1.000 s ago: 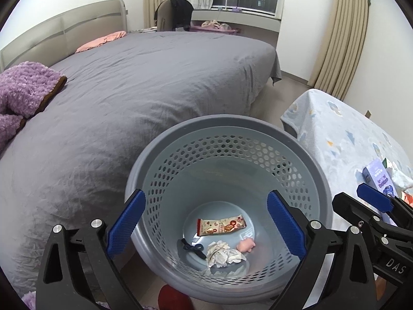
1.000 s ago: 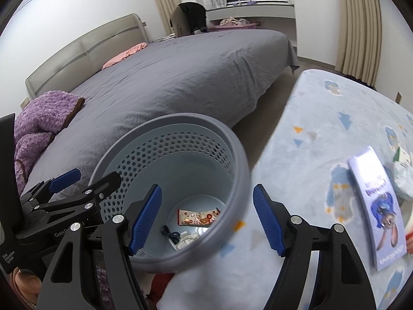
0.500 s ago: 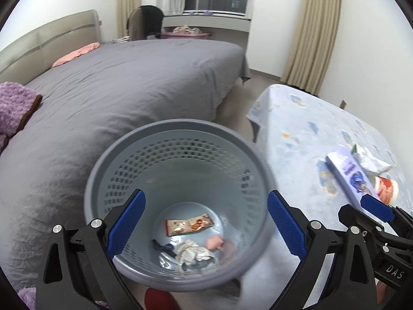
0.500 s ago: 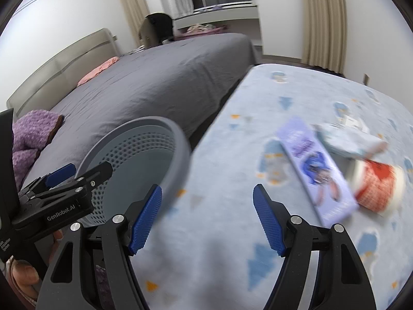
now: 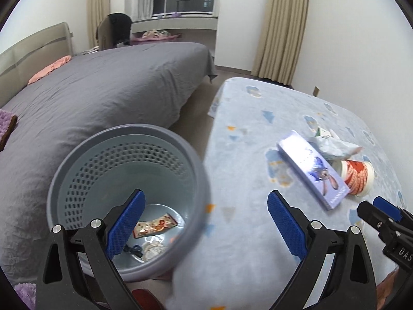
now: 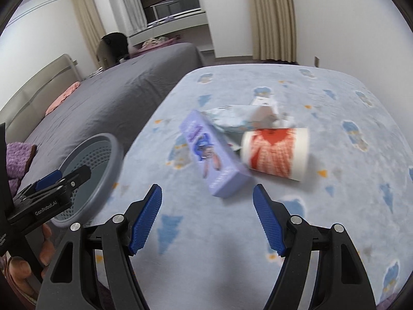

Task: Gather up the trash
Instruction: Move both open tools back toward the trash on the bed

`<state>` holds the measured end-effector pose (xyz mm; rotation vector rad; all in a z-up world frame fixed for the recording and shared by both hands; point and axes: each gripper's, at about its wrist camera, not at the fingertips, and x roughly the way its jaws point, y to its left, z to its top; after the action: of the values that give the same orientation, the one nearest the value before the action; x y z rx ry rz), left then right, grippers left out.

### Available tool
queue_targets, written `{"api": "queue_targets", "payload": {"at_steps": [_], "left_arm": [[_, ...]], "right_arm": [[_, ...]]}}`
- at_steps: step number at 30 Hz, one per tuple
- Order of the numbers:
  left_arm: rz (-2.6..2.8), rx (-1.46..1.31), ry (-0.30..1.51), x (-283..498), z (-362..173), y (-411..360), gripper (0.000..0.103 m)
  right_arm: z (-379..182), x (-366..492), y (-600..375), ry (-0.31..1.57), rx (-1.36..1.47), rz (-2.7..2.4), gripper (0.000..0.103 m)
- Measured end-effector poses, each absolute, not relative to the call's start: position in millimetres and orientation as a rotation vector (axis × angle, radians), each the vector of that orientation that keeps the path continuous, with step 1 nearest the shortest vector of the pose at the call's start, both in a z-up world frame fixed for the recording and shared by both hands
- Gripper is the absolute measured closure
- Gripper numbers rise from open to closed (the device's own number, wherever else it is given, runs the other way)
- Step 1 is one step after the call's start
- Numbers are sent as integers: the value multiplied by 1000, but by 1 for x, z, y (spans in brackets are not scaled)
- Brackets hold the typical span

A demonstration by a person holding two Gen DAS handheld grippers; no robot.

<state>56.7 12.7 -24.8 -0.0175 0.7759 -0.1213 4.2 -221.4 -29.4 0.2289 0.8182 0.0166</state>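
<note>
A purple carton, a red-and-white paper cup lying on its side and a crumpled pale wrapper lie together on the light blue patterned cloth. My right gripper hangs open just short of the carton, nothing between its fingers. A grey perforated bin holds a snack wrapper and crumpled paper. My left gripper stands open over the bin's right rim, empty.
A large bed with a grey cover fills the left side, with a purple blanket at its near end. Beige curtains and a window sill stand at the back. A hand holds the left gripper's handle.
Both grippers have swung right, away from the bin toward the patterned cloth. The carton, cup and wrapper now sit ahead of the right gripper. Both jaws kept the same width.
</note>
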Motion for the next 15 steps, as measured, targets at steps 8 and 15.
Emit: {"api": "queue_targets", "payload": {"at_steps": [8, 15], "left_arm": [[-152, 8, 784, 60, -29, -13, 9], [-154, 12, 793, 69, -34, -22, 9]], "right_arm": [[-38, 7, -257, 835, 263, -75, 33], [-42, 25, -269, 847, 277, -126, 33]]}}
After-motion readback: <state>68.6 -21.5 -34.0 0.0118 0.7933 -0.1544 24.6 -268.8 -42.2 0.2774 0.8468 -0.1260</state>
